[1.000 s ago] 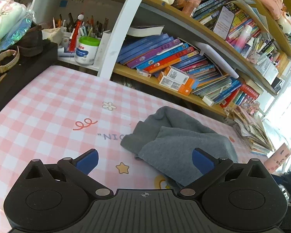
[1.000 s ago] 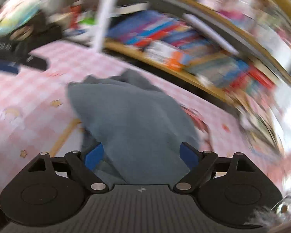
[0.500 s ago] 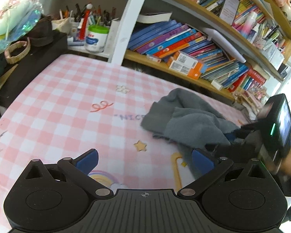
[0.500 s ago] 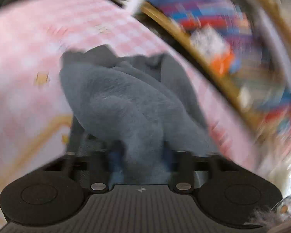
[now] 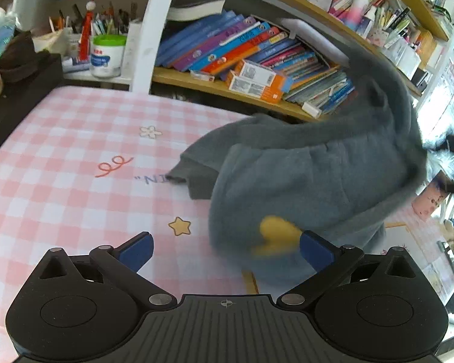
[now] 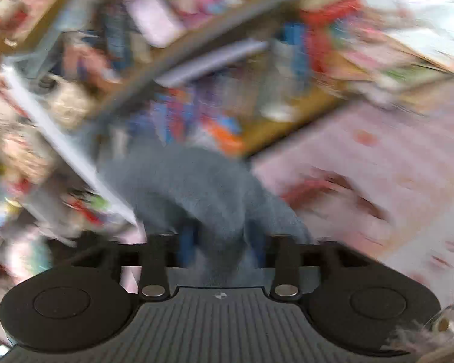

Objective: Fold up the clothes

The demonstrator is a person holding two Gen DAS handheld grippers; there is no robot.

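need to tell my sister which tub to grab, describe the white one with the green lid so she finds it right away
Start at the white upright shelf post behind the pink checked tabletop. Just left of its base stands the white plastic tub with a green lid, in front of cups crammed with pens. It is the only green-capped container there.

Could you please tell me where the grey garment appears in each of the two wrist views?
Left wrist view: the grey garment fills the centre-right, partly lifted off the pink checked tablecloth.
Right wrist view: it sits at lower centre, pinched in the right gripper.
Shared landmark: the bookshelf behind it.
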